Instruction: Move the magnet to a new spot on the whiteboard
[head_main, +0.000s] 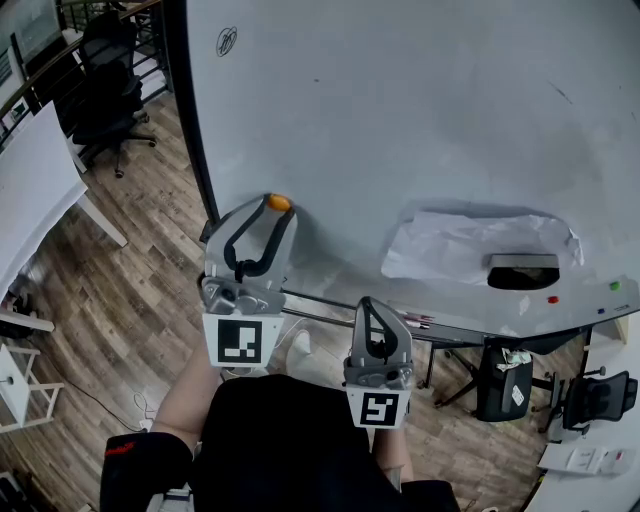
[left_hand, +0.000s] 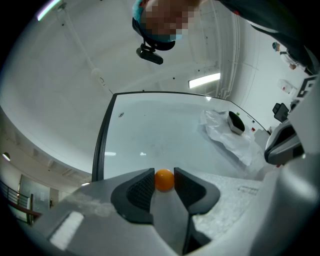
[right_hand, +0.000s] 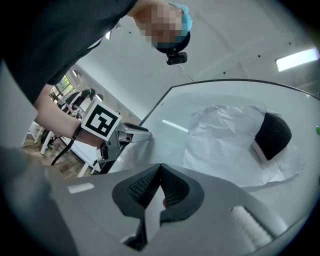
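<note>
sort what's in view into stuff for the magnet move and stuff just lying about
For the job: small round orange magnet, left gripper holding it, large white whiteboard.
Lying about: crumpled white paper sheet, black board eraser, black office chair, right gripper, shut.

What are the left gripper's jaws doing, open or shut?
Shut. The left gripper pinches the small round orange magnet between its dark jaws, one pressing on each side.
</note>
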